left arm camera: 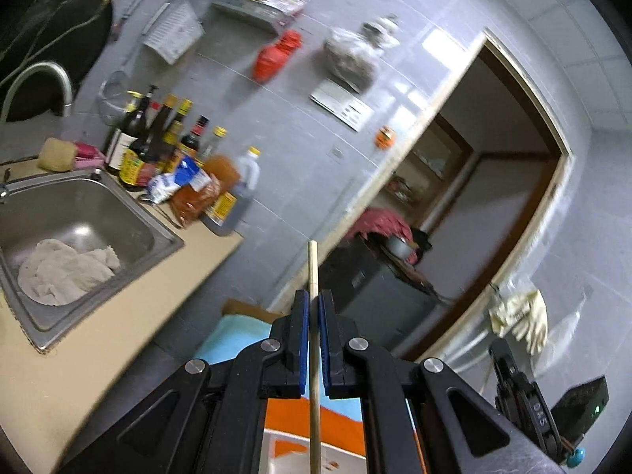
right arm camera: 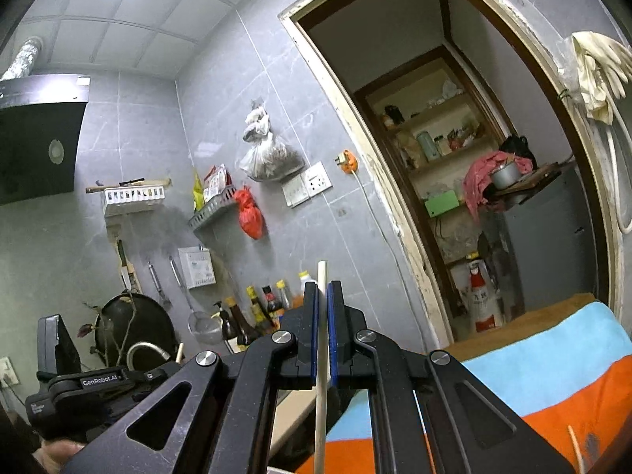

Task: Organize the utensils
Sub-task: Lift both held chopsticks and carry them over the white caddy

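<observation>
Left wrist view. I am holding the left gripper (left arm camera: 313,304) clenched on a wooden chopstick (left arm camera: 313,272). The stick is running straight through the blue pads, its long axis along the line the fingers point: tip projecting toward 12 o'clock, tail passing back toward 6 o'clock under the camera. The gripper is pointing at open air in front of the grey tiled wall, not at any holder. The steel sink (left arm camera: 130,213) with a crumpled cloth (left arm camera: 63,272) is lying at 9 o'clock, sauce bottles (left arm camera: 166,146) at 10 o'clock, the doorway (left arm camera: 474,197) at 2 o'clock. Frame is motion-blurred.

Right wrist view. I am keeping the right gripper (right arm camera: 323,308) closed on a paler chopstick (right arm camera: 322,276), same arrangement: tip at 12 o'clock, shaft running back to 6 o'clock, tilted slightly. A striped towel (right arm camera: 533,359) in blue and orange is lying at 4 o'clock; the other gripper's body is showing at 8 o'clock. A white wall basket (right arm camera: 132,197) is hanging at 10 o'clock, well apart from the tip.

Judgement: each hand is carrying one stick lengthwise, neither visibly nearer a destination. I cannot see a utensil holder; the coming placement will depend on lining the stick's axis up with whatever opening receives it.
</observation>
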A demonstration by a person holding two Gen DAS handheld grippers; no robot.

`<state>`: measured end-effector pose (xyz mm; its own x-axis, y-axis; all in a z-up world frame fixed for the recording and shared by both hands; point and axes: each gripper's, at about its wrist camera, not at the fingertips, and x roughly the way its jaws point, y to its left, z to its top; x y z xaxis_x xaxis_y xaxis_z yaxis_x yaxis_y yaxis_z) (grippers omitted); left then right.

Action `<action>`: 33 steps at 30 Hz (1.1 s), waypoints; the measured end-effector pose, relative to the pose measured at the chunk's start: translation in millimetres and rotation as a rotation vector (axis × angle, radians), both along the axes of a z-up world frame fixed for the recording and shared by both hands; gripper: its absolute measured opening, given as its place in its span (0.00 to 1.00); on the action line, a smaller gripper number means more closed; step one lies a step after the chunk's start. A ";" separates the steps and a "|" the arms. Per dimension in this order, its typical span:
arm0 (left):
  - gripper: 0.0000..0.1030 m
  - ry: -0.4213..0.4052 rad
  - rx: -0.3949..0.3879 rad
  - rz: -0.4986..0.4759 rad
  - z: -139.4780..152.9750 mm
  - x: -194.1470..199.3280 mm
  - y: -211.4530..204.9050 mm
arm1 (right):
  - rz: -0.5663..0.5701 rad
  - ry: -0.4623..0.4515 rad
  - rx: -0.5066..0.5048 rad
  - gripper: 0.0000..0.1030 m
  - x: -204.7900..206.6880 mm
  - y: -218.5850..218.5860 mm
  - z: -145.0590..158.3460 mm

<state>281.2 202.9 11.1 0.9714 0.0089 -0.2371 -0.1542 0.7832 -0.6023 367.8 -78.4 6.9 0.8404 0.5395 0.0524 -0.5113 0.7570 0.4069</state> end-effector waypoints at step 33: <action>0.05 0.004 0.259 0.053 -42.9 20.7 -16.0 | -0.086 0.016 0.014 0.04 22.0 16.7 -61.4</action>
